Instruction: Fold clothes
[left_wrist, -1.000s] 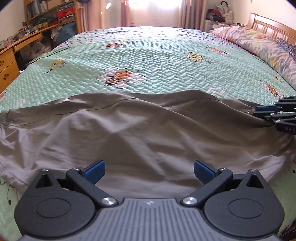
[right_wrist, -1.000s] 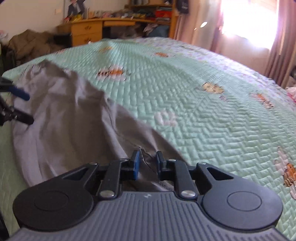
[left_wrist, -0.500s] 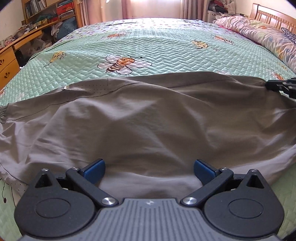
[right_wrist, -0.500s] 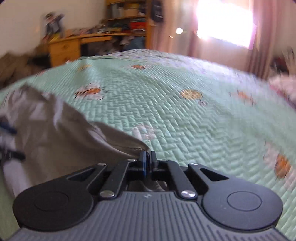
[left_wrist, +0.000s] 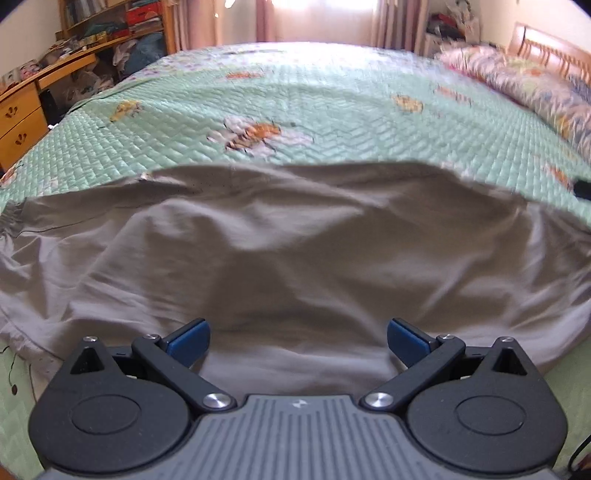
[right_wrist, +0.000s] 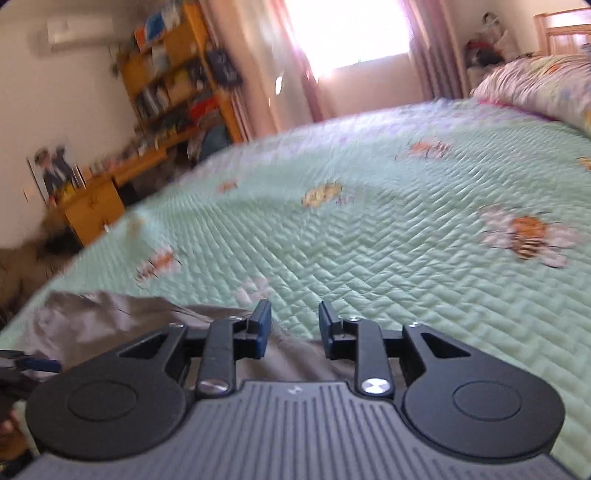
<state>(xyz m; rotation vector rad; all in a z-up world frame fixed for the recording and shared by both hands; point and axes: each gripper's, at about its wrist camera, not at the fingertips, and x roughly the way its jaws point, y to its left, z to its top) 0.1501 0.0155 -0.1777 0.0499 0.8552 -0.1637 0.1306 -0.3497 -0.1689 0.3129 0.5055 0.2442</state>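
Note:
A grey garment (left_wrist: 295, 251) lies spread and wrinkled across the near part of a green quilted bed (left_wrist: 314, 110). In the left wrist view my left gripper (left_wrist: 297, 341) hovers over the garment's near edge, open wide, with nothing between its blue pads. In the right wrist view my right gripper (right_wrist: 294, 325) is over the garment's right end (right_wrist: 122, 314); its jaws are opening and nothing is pinched between them. A dark tip of the right gripper (left_wrist: 583, 189) shows at the far right edge of the left wrist view. The left gripper's blue fingertip (right_wrist: 35, 363) appears at the left edge of the right wrist view.
The green bedspread (right_wrist: 406, 240) with bee prints stretches beyond the garment. A floral pillow (left_wrist: 524, 85) lies at the far right by a wooden headboard (left_wrist: 554, 48). A wooden desk (left_wrist: 26, 110) and cluttered shelves (right_wrist: 177, 74) stand left of the bed.
My right gripper, shut on the garment's edge half a second ago, has let go, rolled and drawn away to the right. The grey cloth has settled on the bed. The left gripper stayed put.

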